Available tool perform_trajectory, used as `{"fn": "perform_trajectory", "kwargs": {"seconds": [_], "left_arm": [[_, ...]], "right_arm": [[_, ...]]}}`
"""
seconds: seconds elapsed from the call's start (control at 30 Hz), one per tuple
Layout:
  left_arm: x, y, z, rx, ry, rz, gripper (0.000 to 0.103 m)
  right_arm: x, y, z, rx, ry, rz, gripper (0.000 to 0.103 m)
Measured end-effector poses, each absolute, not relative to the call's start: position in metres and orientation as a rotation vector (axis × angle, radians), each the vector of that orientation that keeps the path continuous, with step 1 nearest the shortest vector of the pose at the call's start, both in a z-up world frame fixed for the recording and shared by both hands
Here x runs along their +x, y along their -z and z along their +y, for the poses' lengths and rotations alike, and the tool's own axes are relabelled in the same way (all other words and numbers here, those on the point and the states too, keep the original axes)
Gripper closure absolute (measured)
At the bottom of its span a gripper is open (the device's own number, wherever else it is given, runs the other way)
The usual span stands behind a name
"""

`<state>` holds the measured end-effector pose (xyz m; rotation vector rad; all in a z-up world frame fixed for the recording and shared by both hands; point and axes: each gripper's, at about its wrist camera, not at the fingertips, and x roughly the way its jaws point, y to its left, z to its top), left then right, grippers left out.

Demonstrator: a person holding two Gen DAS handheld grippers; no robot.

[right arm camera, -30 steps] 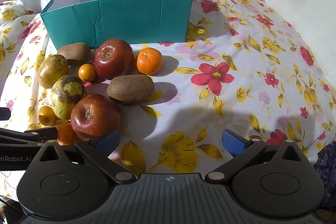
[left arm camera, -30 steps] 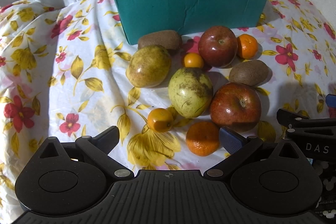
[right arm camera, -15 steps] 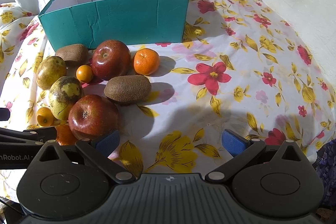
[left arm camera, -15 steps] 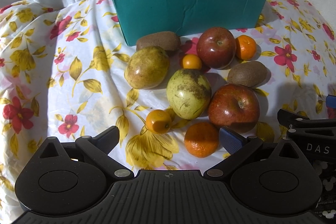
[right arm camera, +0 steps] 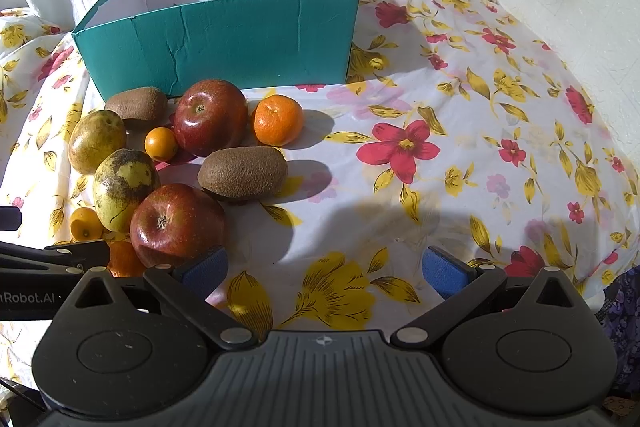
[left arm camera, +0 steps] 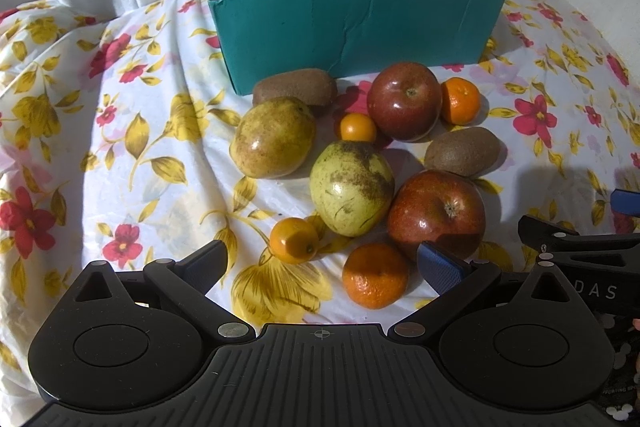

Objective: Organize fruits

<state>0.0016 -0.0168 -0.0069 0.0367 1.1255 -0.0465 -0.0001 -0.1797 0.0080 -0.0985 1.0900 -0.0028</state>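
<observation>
A pile of fruit lies on the floral cloth in front of an empty teal box (left arm camera: 360,23) (right arm camera: 240,43). It holds two red apples (left arm camera: 436,215) (left arm camera: 404,101), two yellowish pears (left arm camera: 352,183) (left arm camera: 272,137), two kiwis (left arm camera: 462,151) (left arm camera: 296,87), two mandarins (left arm camera: 376,275) (left arm camera: 460,101) and two small orange fruits (left arm camera: 294,241) (left arm camera: 358,127). My left gripper (left arm camera: 322,263) is open and empty, just before the near mandarin. My right gripper (right arm camera: 324,267) is open and empty, right of the near apple (right arm camera: 176,223), over bare cloth.
White curtains hang behind the box. A pale wall (right arm camera: 580,27) stands at the right. The cloth (right arm camera: 440,147) to the right of the fruit carries only its flower print. Each gripper's body shows at the edge of the other's view.
Both grippers have moved slightly forward toward the fruit; the pile and box sit a bit lower and larger in view. Nothing was taken hold of.
</observation>
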Motion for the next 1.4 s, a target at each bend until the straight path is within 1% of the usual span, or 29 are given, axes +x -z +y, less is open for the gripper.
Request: {"fn": "perform_trajectory", "kwargs": {"seconds": [0.57,0.8,0.97,1.27,1.3,1.37,1.4], "left_arm": [[-0.001,0.009,-0.009,-0.013,0.070,1.090,0.000],[-0.007,0.009,-0.004,-0.034,0.090,1.011,0.000],[-0.019,0.011,0.000,-0.012,0.091,0.899,0.000],[-0.042,0.025,-0.007,0.115,0.154,0.841,0.000],[-0.042,0.027,-0.007,0.113,0.159,0.846,0.001],[-0.042,0.031,-0.005,0.104,0.157,0.855,0.005],[-0.041,0.034,-0.003,0.098,0.149,0.862,0.013]], "right_arm": [[0.001,-0.006,-0.180,-0.072,-0.015,1.064,0.000],[-0.005,-0.004,-0.184,-0.034,-0.065,0.977,0.000],[-0.015,-0.004,-0.188,-0.014,-0.132,0.847,0.000],[-0.023,0.000,-0.193,0.060,-0.223,0.801,0.000],[-0.024,-0.001,-0.192,0.062,-0.226,0.794,0.000],[-0.024,-0.001,-0.190,0.061,-0.226,0.793,0.000],[-0.024,-0.001,-0.189,0.060,-0.229,0.795,0.000]]}}
